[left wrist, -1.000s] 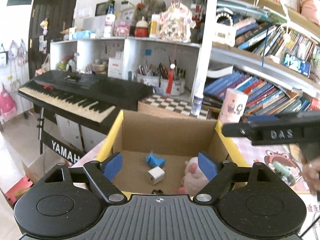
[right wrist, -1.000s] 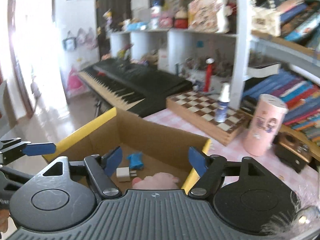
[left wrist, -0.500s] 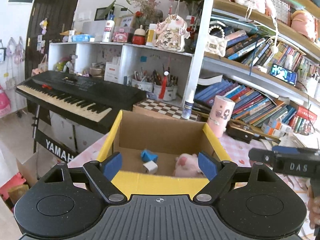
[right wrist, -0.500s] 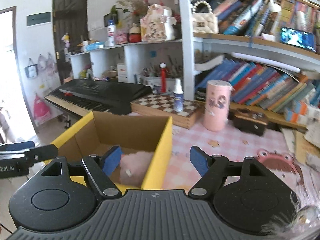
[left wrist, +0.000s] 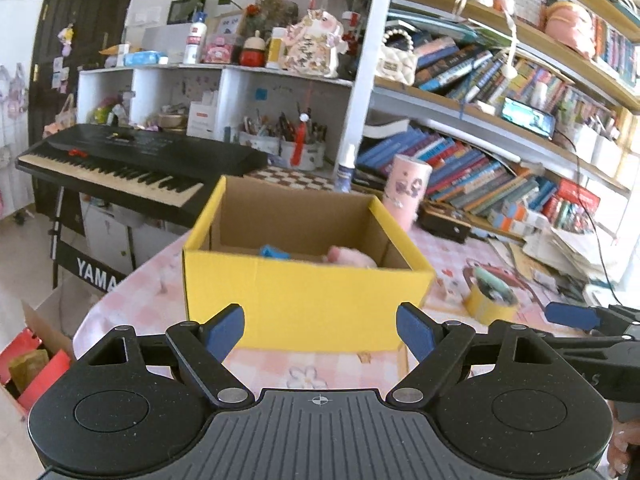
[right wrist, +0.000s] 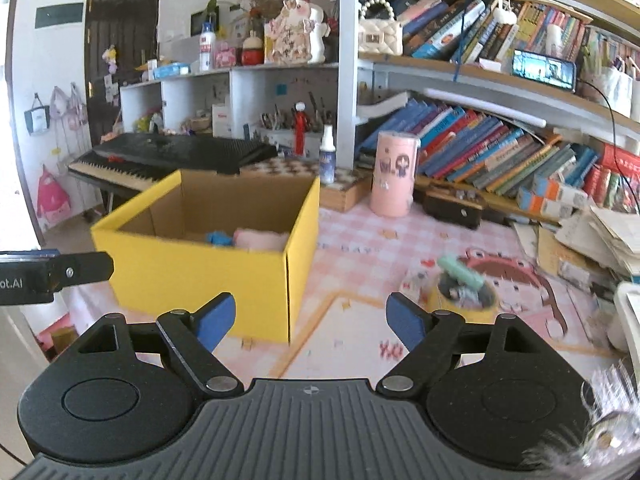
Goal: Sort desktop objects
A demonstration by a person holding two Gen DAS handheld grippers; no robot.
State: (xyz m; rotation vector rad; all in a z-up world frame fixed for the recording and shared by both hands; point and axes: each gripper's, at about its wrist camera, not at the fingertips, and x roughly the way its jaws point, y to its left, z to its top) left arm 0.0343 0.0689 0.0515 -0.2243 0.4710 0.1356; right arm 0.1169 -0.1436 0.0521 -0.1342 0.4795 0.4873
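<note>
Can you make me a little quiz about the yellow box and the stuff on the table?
1. True or false: the pink plush toy lies inside the yellow box.
2. What sits on top of the yellow tape roll? A) a green thing B) a red ball C) a spoon
3. Fill in: the left hand-held gripper and the right hand-held gripper both have their jaws ____ and hold nothing.

Key: 1 true; 2 A; 3 open
</note>
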